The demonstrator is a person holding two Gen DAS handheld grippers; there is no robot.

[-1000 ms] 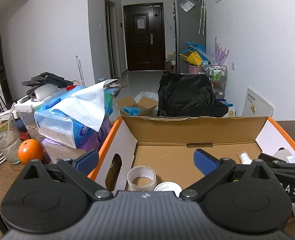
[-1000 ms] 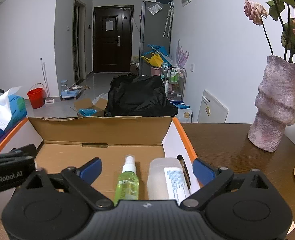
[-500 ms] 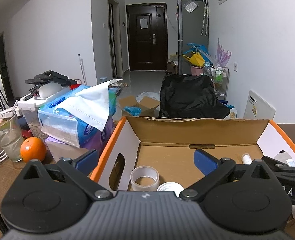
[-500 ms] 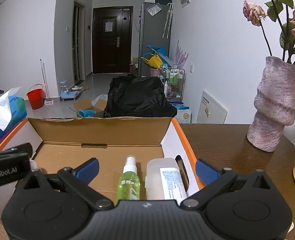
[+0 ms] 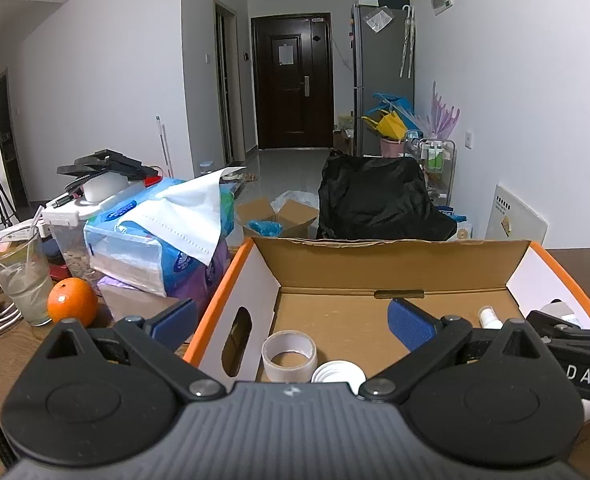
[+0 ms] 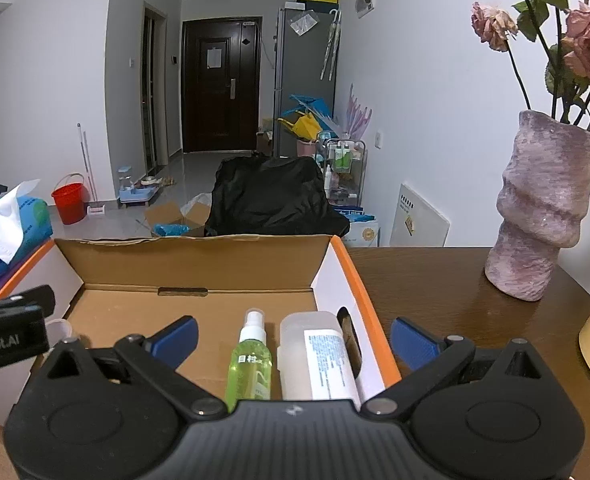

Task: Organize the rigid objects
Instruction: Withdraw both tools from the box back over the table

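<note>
An open cardboard box point(image 5: 399, 268) with orange edges sits on the dark wooden tabletop point(image 6: 435, 280), and both claws hover over its near side. The left claw point(image 5: 291, 318) is spread wide and grasps nothing; its blue pads point(image 5: 411, 320) straddle the box's left wall, one outside and one inside. Just beyond it, on the box floor, a roll of clear tape point(image 5: 289, 354) stands on edge beside a white ribbed cap point(image 5: 338, 372). The right claw point(image 6: 293, 336) is likewise released, its jaws as wide as they go, and empty; one pad hangs over the box floor, the other outside the right wall. Between them, lower down, a green spray bottle point(image 6: 250, 364) lies flat with its white nozzle pointing away, close beside a clear rectangular bottle point(image 6: 315, 356) with a printed label, which lies against the right wall. Left of the box are tissue packs point(image 5: 155, 240), an orange point(image 5: 72, 302) and a drinking glass point(image 5: 23, 276); to the right stands a mottled pink vase point(image 6: 543, 216) of wilted roses.
</note>
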